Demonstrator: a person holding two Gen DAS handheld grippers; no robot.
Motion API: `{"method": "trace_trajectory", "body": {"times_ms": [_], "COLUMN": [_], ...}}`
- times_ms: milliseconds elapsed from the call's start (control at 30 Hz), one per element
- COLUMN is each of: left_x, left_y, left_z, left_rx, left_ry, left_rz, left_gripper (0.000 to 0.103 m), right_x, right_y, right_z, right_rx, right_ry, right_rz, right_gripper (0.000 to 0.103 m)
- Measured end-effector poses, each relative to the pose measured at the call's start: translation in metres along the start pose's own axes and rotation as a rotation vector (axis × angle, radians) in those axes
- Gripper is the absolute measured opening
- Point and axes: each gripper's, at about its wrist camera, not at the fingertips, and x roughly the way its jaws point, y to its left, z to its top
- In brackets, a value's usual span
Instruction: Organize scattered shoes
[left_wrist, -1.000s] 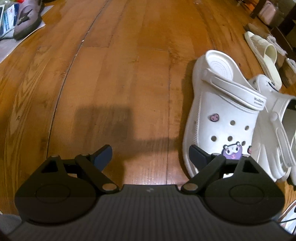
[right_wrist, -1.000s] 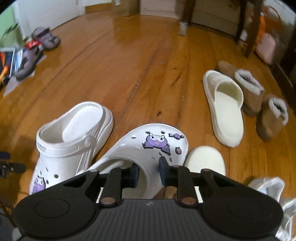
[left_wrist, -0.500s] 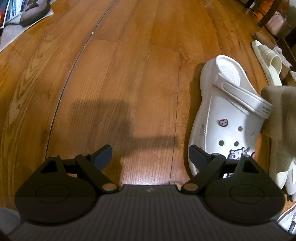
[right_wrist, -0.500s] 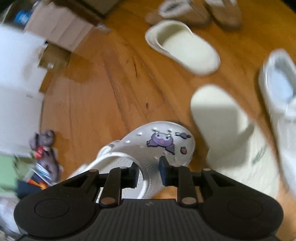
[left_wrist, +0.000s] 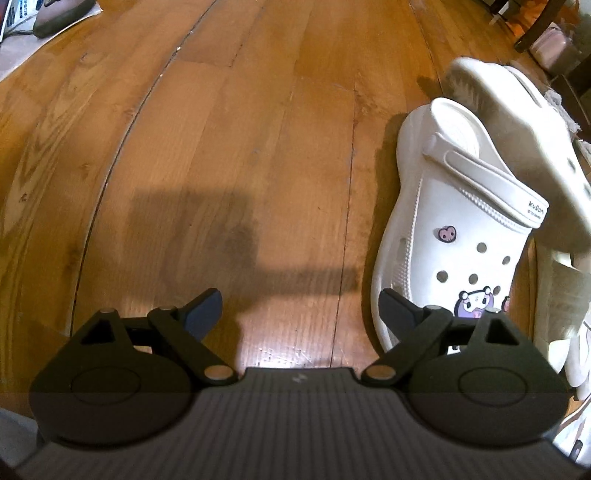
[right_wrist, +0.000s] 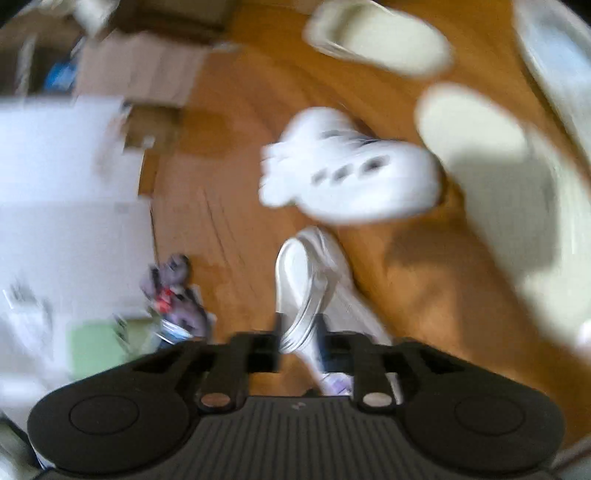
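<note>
Left gripper: we see its jaws spread wide over bare wooden floor, nothing between them.
Resting clog: white, charms on its toe, flat on the floor just right of the left gripper's right finger.
Second clog: blurred, tilted, overlapping the resting clog's heel strap – its underside faces the left camera.
Right gripper: jaws opening; a white shoe strap shows in the gap, though we cannot tell whether it touches the pads – the view is heavily blurred.
Other shoes: cream slippers lie farther off.
</note>
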Motion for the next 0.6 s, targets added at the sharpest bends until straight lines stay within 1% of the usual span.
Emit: {"method": "trace_trajectory", "body": {"times_ms": [33,67,100,167,200,267,300,367,400,433,467,500,533,600], "left_x": [0.001,0.002,0.002,0.002,0.002,0.002,0.003,0.002,0.002,0.001,-0.002,-0.003,-0.005,-0.008], "left_y": [0.000,0.000,-0.001,-0.001,-0.001,0.000,0.000,-0.001,-0.001,-0.001,-0.004,-0.007,-0.008,-0.013], "left_z": [0.000,-0.001,-0.001,-0.001,-0.001,-0.001,0.000,-0.001,-0.001,-0.001,-0.002,-0.003,-0.004,-0.006], "left_rx": [0.000,0.000,0.001,0.004,0.003,0.001,-0.001,-0.001,0.000,0.002,0.015,0.023,0.026,0.042], "left_ry": [0.005,0.007,0.008,0.008,0.006,0.002,0.001,-0.004,-0.010,-0.017,-0.041,-0.057,-0.065,-0.086], "left_rz": [-0.002,-0.003,-0.004,-0.003,-0.002,0.000,0.001,-0.003,-0.009,-0.015,-0.036,-0.047,-0.051,-0.071], "left_gripper": [0.092,0.092,0.092,0.092,0.092,0.092,0.092,0.092,0.092,0.092,0.092,0.092,0.092,0.092], "right_x": [0.000,0.001,0.004,0.009,0.011,0.023,0.027,0.048,0.063,0.076,0.086,0.094,0.102,0.113], "right_y": [0.014,0.025,0.031,0.039,0.043,0.049,0.050,0.042,0.033,0.026,0.021,0.016,0.009,0.000], "right_z": [0.005,0.010,0.016,0.030,0.037,0.067,0.076,0.104,0.114,0.119,0.120,0.120,0.117,0.111], "right_rx": [-0.155,-0.275,-0.334,-0.394,-0.403,-0.396,-0.389,-0.334,-0.314,-0.304,-0.299,-0.295,-0.267,-0.217], "right_ry": [-0.068,-0.132,-0.154,-0.177,-0.186,-0.162,-0.153,-0.098,-0.037,0.011,0.035,0.048,0.050,0.086], "right_rz": [-0.087,-0.167,-0.195,-0.211,-0.217,-0.220,-0.228,-0.267,-0.268,-0.263,-0.260,-0.257,-0.235,-0.131], "right_gripper": [0.075,0.075,0.075,0.075,0.077,0.079,0.082,0.083,0.086,0.085,0.085,0.088,0.094,0.093]}}
